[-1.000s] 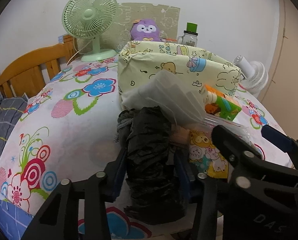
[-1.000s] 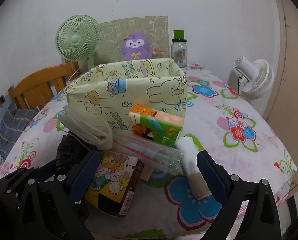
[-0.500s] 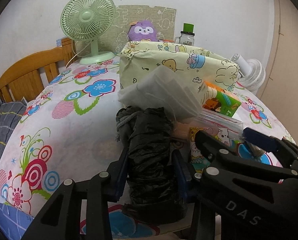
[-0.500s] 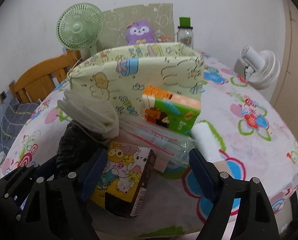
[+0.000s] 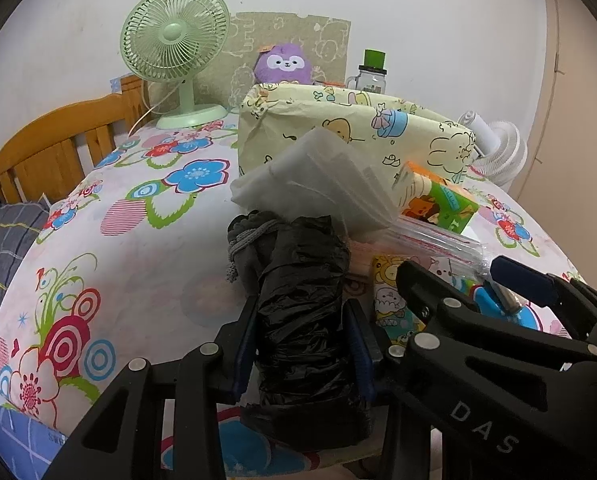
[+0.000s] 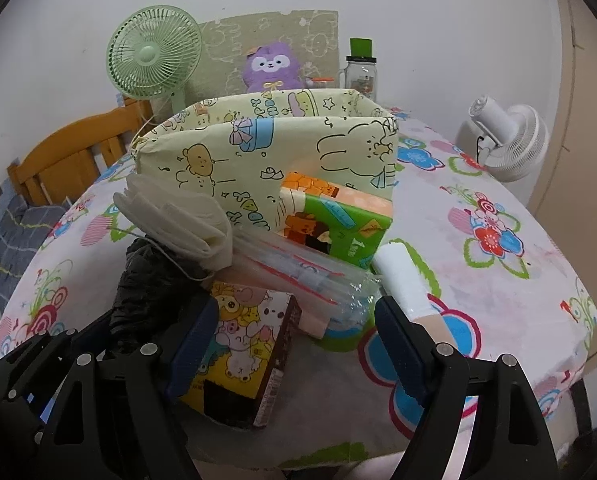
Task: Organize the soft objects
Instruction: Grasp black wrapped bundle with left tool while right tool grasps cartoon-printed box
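Green plastic marks the far left, where a small desk fan (image 5: 176,46) stands on the flower-print worktop (image 5: 138,248) in front of a wooden bed rail (image 5: 58,140). Nearer the front, the left hand-held gripper (image 5: 302,354) is clamped on a roll of black plastic bags (image 5: 302,312), its blue pads pressing both sides. Behind the roll lies a folded pale fabric bundle (image 5: 318,176), leaning against the yellow cartoon-print fabric box (image 6: 266,152). A purple plush toy (image 6: 272,66) and a green-lidded jar (image 6: 360,66) sit behind that box. To the right, the right hand-held gripper (image 6: 294,340) has just been closing; its jaws stand apart around a cartoon-printed tissue pack (image 6: 246,348), the left pad beside it, the right pad clear. Clear zip bags (image 6: 298,272), a green-and-orange tissue pack (image 6: 334,220) and a white roll (image 6: 406,280) follow, then a white fan (image 6: 506,140).
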Demonstrator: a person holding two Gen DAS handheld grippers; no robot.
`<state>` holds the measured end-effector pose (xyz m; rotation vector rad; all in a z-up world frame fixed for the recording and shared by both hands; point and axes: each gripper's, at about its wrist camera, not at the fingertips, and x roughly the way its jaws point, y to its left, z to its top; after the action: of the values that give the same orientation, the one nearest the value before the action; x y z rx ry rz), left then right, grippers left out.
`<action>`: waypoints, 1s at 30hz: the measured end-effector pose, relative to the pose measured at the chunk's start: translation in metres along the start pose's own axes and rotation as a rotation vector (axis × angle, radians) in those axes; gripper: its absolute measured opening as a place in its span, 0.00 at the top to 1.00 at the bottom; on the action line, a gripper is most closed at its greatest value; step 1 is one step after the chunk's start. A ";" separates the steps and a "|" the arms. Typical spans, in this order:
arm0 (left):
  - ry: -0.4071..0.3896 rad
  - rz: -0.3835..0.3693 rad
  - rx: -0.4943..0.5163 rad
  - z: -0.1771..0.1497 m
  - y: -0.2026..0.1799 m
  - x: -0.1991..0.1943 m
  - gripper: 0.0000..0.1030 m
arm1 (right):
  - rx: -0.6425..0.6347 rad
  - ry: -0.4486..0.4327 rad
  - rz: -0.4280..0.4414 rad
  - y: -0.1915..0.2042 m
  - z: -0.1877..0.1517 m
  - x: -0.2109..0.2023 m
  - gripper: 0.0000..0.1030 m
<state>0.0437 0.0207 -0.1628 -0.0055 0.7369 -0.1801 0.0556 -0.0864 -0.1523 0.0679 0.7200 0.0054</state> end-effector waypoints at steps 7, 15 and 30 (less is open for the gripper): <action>0.003 0.008 -0.017 -0.005 0.005 -0.003 0.60 | 0.003 0.005 0.016 0.005 -0.004 -0.008 0.20; 0.007 -0.009 -0.030 -0.005 0.009 0.005 0.62 | 0.014 0.026 0.032 0.016 -0.006 0.000 0.37; 0.011 -0.036 -0.049 -0.004 0.010 0.004 0.63 | 0.083 0.044 0.100 0.016 -0.003 0.008 0.68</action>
<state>0.0457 0.0306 -0.1689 -0.0641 0.7526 -0.1962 0.0598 -0.0699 -0.1588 0.1833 0.7602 0.0734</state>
